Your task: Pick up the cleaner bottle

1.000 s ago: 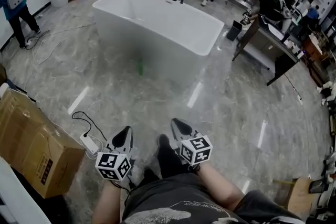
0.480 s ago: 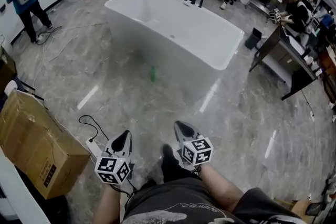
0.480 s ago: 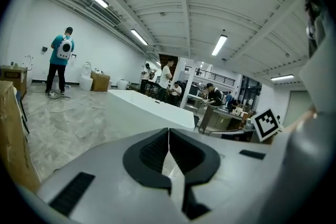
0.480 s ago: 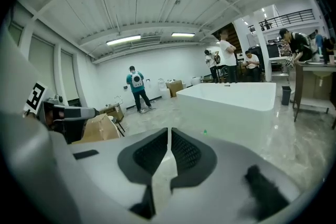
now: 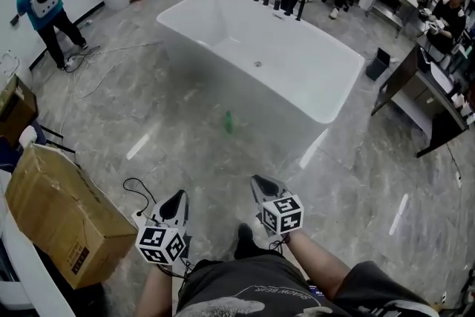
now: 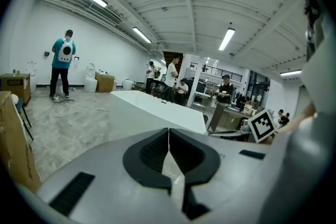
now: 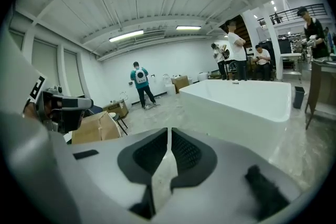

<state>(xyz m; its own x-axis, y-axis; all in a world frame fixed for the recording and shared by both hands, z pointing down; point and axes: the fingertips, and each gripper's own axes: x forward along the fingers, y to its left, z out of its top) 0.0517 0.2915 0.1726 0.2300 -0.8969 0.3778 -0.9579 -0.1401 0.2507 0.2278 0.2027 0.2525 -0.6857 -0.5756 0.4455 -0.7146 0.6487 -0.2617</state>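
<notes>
A small green cleaner bottle (image 5: 228, 122) stands upright on the grey marble floor, close to the near side of the white bathtub (image 5: 223, 48). Both grippers are held low in front of the person, well short of the bottle. The left gripper (image 5: 177, 197) has its jaws together with nothing between them, and the same shows in the left gripper view (image 6: 168, 131). My right gripper (image 5: 260, 180) is also shut and empty, as its own view (image 7: 169, 131) shows. The bottle is not visible in either gripper view.
A large cardboard box (image 5: 67, 215) lies at the left, with a white power strip and black cable (image 5: 133, 193) beside it. A person in a teal top (image 5: 46, 7) stands at the far left wall. Desks (image 5: 423, 96) and several people are at the right and back.
The whole view has advanced toward the bathtub. The tub and green bottle have shifted right and nearer in the head view. Both grippers stay shut and low.
</notes>
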